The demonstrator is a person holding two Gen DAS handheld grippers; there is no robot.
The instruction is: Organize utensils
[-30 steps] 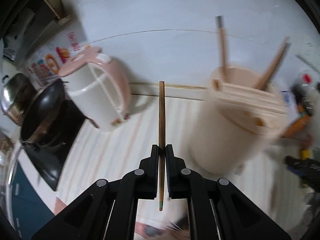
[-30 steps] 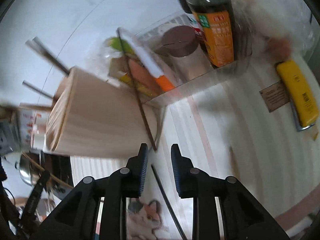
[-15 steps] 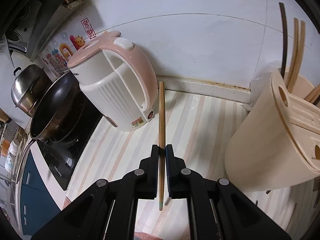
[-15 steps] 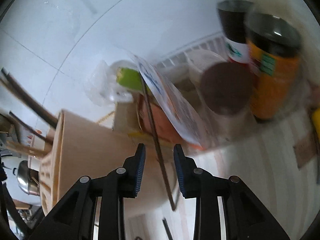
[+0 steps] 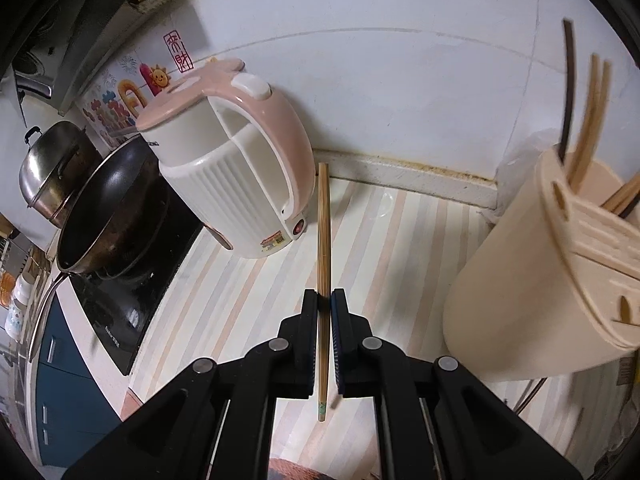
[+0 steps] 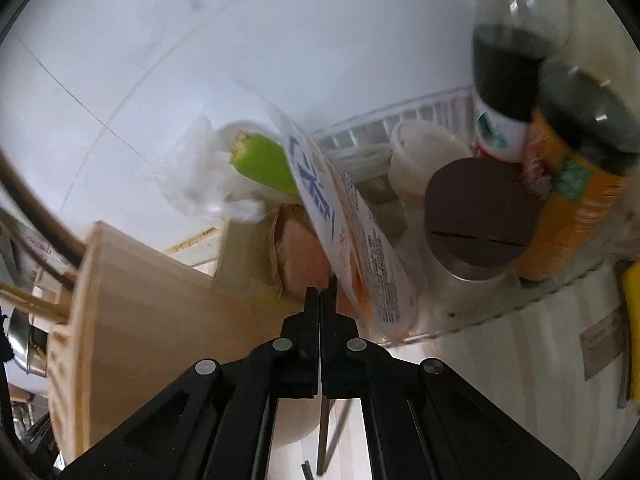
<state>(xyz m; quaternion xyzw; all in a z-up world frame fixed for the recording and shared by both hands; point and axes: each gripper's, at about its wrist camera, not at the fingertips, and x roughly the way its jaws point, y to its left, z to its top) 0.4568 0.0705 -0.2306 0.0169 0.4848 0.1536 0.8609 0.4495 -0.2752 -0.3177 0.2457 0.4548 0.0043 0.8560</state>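
Bamboo-coloured, the chopstick (image 5: 323,236) sits pinched between the fingers of the left gripper (image 5: 325,303), its long end pointing ahead toward the back edge of the striped counter (image 5: 400,264) and its short end sticking out behind the pads. A pink-and-white kettle (image 5: 236,172) stands just left of it, beside a black wok (image 5: 108,208) on the cooktop. Toward the counter's right edge stands the beige utensil holder (image 5: 532,292), with several chopsticks poking out of its top slots. The right gripper (image 6: 321,300) has its fingers pressed together on a thin dark chopstick (image 6: 322,432), which shows mostly below the pads. Ahead of it stand the holder (image 6: 160,320), a brown-lidded jar (image 6: 476,216) and 2 dark bottles (image 6: 516,64).
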